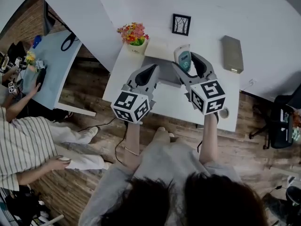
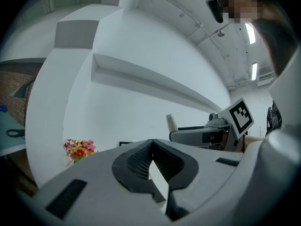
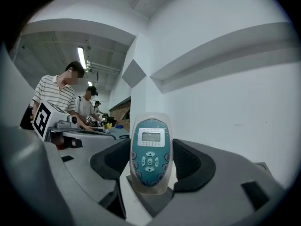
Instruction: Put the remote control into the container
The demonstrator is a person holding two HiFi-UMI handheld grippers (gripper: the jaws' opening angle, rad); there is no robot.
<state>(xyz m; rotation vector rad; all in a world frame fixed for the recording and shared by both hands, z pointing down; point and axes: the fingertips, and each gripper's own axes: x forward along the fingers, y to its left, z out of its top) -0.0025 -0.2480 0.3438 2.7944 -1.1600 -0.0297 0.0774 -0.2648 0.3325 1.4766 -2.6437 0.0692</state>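
The right gripper [image 1: 188,63] clamps the white-and-teal oval remote control [image 3: 149,149] by its sides over the rim of the grey open container [image 1: 167,77] on the white desk [image 1: 165,103], picked up but not yet set inside, while the left gripper [image 2: 152,147], jaws together on nothing, hovers just beside the container.

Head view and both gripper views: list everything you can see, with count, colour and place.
remote control: one, white and teal, upright in the right gripper
table: one, white, under both grippers
flowers: one potted bunch, red and yellow, table's far left corner
picture frame: one, black, beyond the remote control, near the wall
box: one, grey, far right, beyond the right gripper
side table: one, blue top, far left
person in a striped shirt: one, at left
left gripper: one, grey, fingertips together, empty
right gripper: one, grey, shut on the remote control
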